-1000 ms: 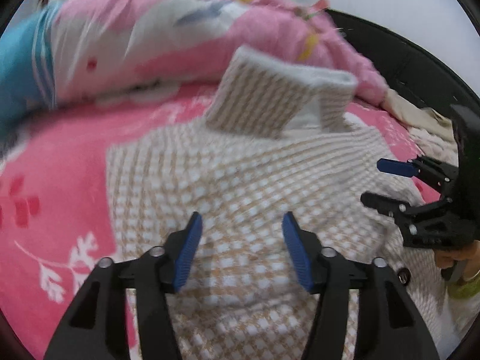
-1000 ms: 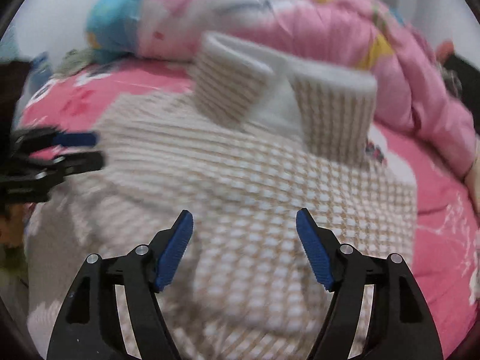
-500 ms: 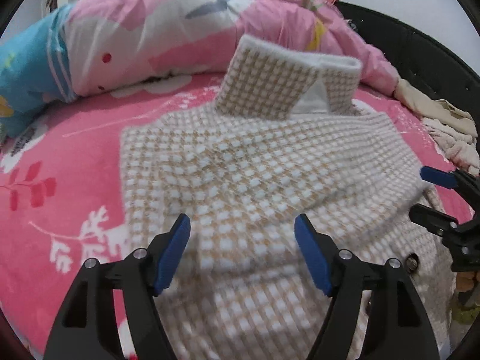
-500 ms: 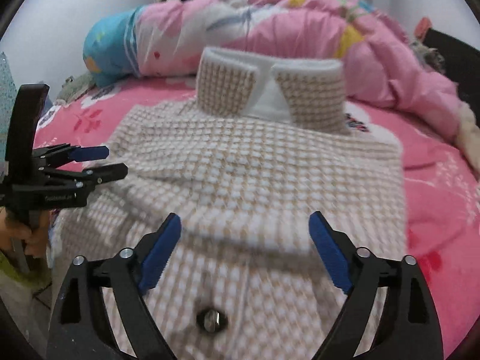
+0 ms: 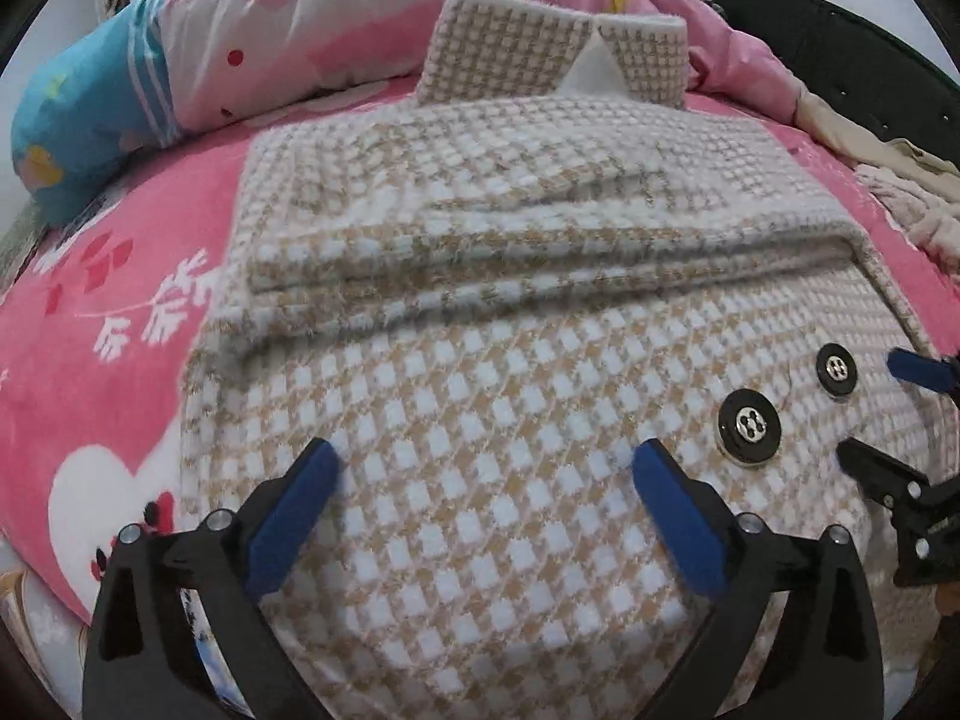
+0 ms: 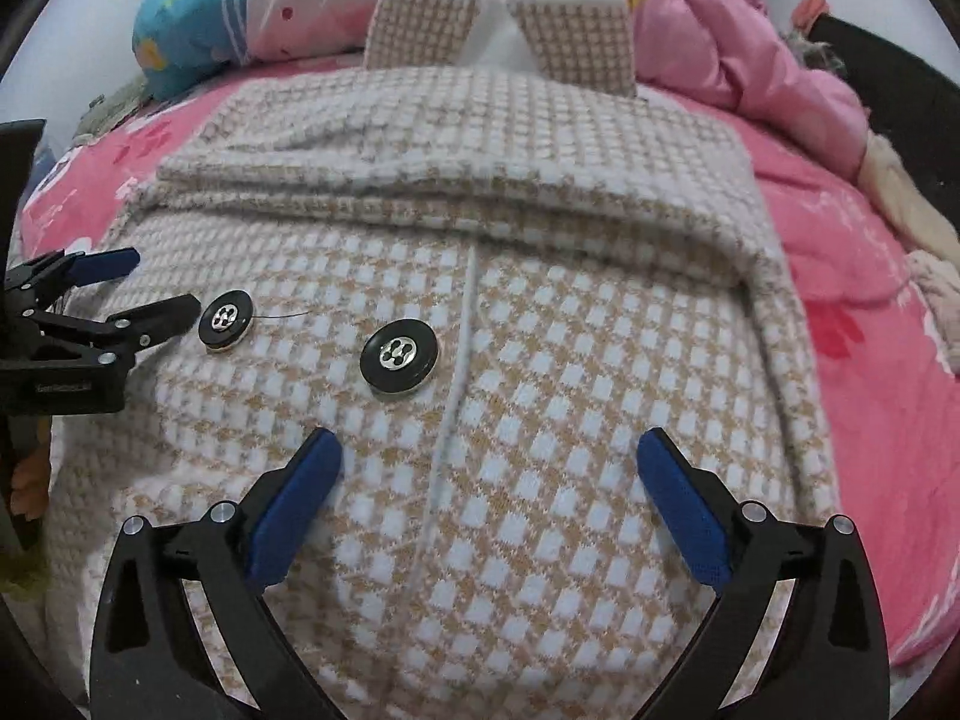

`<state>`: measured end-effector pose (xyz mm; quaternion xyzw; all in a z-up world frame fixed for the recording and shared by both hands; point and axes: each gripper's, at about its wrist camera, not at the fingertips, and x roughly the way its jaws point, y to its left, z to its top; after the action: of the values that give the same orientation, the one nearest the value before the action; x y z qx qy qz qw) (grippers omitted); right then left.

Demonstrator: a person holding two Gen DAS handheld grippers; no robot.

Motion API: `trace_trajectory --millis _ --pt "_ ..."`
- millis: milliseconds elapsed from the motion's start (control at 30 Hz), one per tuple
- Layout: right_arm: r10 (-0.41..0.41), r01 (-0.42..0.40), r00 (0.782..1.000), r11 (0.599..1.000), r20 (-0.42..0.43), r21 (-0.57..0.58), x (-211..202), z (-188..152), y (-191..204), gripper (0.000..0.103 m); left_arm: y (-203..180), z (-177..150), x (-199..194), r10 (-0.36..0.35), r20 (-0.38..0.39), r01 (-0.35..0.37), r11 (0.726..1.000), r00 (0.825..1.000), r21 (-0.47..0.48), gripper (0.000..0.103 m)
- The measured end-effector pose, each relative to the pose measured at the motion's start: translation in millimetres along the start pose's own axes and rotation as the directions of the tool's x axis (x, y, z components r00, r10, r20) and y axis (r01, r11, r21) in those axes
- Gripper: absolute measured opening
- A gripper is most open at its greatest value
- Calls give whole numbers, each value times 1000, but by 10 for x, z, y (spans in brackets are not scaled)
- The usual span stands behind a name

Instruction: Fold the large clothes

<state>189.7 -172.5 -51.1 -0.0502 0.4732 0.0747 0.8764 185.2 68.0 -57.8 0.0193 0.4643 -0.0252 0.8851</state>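
The left gripper (image 5: pixel 485 468) and right gripper (image 6: pixel 489 459) are both opening, gripping nothing, over the checked coat (image 6: pixel 540 396); 2 buttons (image 6: pixel 399 360) are lying ahead-left of the right fingers (image 6: pixel 681 501).

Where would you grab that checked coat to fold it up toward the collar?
Probably the near hem of the checked coat, which hangs over the front edge of the pink bed, one claw toward each corner. Coming from the near side, the left claw and right claw, both opening and empty, could slip under that loose edge.
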Motion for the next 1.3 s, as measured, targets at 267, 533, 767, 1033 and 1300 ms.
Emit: trace_trajectory --millis 267,533,767,1033,1300 --pt "36 -38 999 996 30 75 -15 -96 -60 96 -40 34 10 -7 -4 7 1000 1000 -11 98" --pt "50 -53 998 995 34 82 -58 -139 -107 96 -55 13 1 -5 4 5 1000 1000 -1 98" --pt "104 -105 994 994 31 23 -78 -114 -152 96 -8 49 -115 -8 2 8 999 1000 48 98" --pt "167 -155 972 985 168 -80 -659 584 -460 96 16 764 -720 21 255 -72 979 967 192 98" --pt "335 -352 912 935 235 34 -323 2108 -1115 96 192 2162 -176 -61 272 49 997 960 52 98"
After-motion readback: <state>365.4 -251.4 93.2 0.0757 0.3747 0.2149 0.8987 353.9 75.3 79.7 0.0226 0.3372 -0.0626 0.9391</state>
